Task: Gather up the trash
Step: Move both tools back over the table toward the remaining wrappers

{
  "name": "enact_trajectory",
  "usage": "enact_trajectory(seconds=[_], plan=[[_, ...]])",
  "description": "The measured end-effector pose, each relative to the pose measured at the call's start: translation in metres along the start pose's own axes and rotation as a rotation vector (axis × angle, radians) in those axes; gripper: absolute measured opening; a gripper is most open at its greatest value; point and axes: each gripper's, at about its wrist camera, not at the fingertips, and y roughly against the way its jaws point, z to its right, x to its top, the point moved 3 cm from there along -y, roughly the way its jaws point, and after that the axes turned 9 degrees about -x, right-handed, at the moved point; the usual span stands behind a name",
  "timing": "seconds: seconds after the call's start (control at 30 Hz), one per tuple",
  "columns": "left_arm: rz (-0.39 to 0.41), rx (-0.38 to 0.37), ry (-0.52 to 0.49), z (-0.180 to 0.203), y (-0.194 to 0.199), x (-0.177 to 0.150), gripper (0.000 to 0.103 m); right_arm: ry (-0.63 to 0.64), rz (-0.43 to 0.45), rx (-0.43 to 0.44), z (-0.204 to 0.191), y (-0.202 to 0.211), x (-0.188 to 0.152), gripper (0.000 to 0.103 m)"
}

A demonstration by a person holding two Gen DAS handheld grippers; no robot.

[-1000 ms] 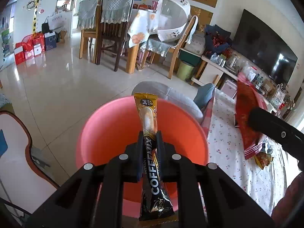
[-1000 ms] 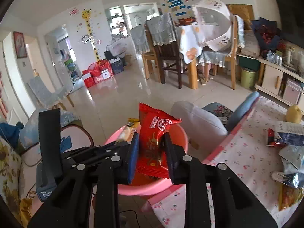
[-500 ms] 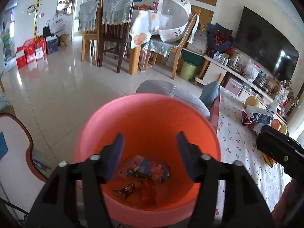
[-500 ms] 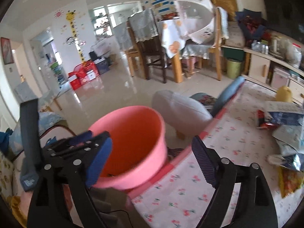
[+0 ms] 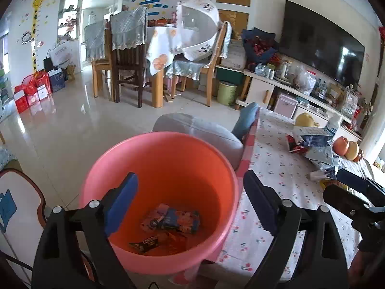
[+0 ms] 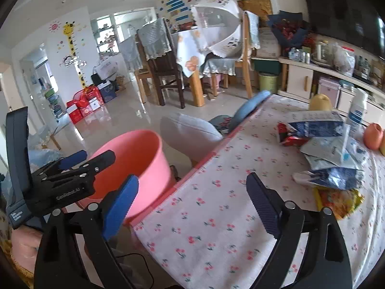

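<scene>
A pink bucket stands beside the table, with several snack wrappers and a dark coffee sachet on its bottom. My left gripper hovers over the bucket, jaws still opening and nothing between them. My right gripper is over the cherry-print tablecloth, jaws also still opening and empty. The pink bucket lies to its left, with the left gripper above it. A pile of blue-and-white bags, a red wrapper and a yellow wrapper lie on the table's right side.
Fruit and a white bottle stand beyond the pile. A grey cushioned stool sits past the bucket. A dining table with chairs, a TV cabinet and a shiny tiled floor lie farther off.
Both grippers opened: the left dropped the coffee sachet and the right the red packet into the bucket. The right gripper then swung rightward from the bucket to above the table.
</scene>
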Motion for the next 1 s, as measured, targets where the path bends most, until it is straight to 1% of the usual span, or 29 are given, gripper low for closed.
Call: enact_trajectory(seconds=[0.23,0.53,1.0], plan=[[0.001,-0.023,-0.055,0.031,0.005,0.000,0.092,-0.026,0.003,-0.039,0.023,0.016,-0.012,0.092],[0.006,-0.065,-0.088,0.065,0.011,-0.002,0.092,-0.063,0.015,-0.058,0.047,0.033,-0.018,0.092],[-0.013,-0.095,-0.179,0.115,0.013,-0.010,0.092,-0.122,0.035,-0.083,0.086,0.056,-0.024,0.092]])
